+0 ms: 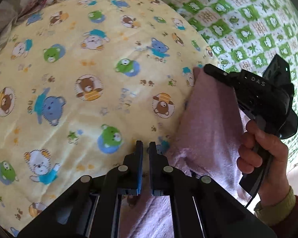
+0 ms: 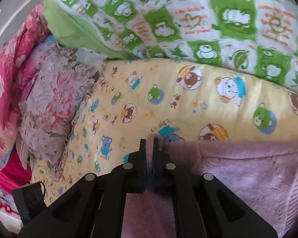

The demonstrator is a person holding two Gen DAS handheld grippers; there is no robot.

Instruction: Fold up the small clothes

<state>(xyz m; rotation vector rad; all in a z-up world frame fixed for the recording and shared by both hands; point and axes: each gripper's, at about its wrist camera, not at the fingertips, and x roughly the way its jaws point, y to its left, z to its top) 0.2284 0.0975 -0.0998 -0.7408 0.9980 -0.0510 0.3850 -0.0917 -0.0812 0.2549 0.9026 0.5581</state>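
The pink fleece garment lies on the yellow bear-print sheet of the bed, near the sheet's edge where the green frog-print quilt begins. In the right wrist view one hemmed edge runs straight across the sheet, and a ribbed band shows at the lower right. In the left wrist view the cloth rises in a slack fold toward the right tongs, so part of it is lifted off the sheet rather than lying flat. Judging from this, the fold is only at its start: a corner or edge is picked up, no finished crease or neat stack shows, and the carrying over and smoothing are left to do.

The right tongs are closed on the garment's edge, with a pinch of pink cloth standing up between the two jaws. A hand grips that tool's handle.

The left tongs stand almost fully closed, with only a thin gap at the tips. Pink cloth lies under and just beside them, but whether any of it is caught between the pads I cannot tell.

Further out, a pink floral blanket is bunched at the sheet's far side.
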